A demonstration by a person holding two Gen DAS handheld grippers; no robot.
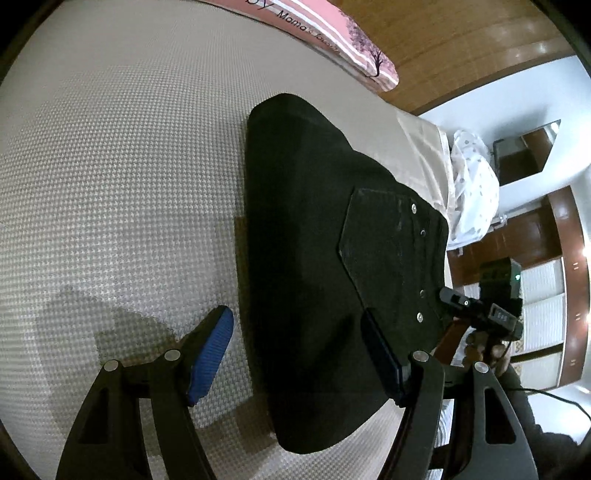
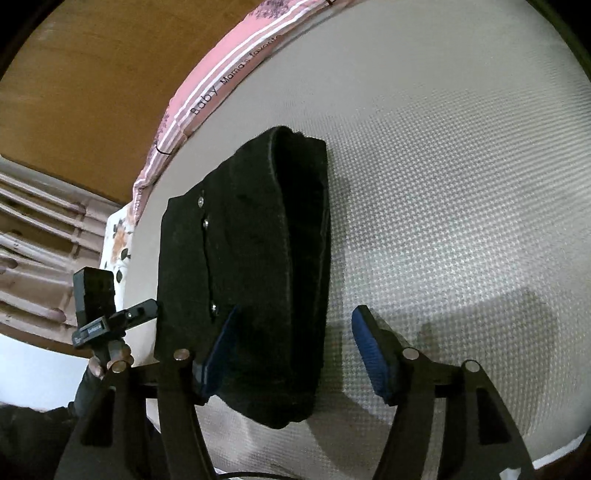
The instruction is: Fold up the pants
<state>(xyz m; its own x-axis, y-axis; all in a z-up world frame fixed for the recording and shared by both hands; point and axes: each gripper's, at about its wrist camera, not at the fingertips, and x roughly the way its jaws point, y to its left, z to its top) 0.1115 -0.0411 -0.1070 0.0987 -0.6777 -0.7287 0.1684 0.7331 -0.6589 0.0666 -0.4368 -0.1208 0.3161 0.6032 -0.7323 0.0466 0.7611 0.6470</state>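
The black pants (image 1: 314,258) lie folded into a compact stack on the cream textured mattress (image 1: 110,184), back pocket and metal rivets facing up. My left gripper (image 1: 295,354) is open above the stack's near left edge, holding nothing. The pants also show in the right wrist view (image 2: 251,266), folded layers visible at the far end. My right gripper (image 2: 295,354) is open over the stack's near right edge, its left pad above the cloth and its right pad above the mattress (image 2: 461,184). Each gripper shows in the other's view, the right one (image 1: 480,314) and the left one (image 2: 107,317).
A pink striped cloth with printed lettering (image 1: 332,33) lies along the mattress's far edge, also in the right wrist view (image 2: 207,92). A wooden headboard (image 2: 92,92) stands behind. A white dotted bundle (image 1: 472,184) sits beyond the bed. A floral cloth (image 2: 120,240) lies at the corner.
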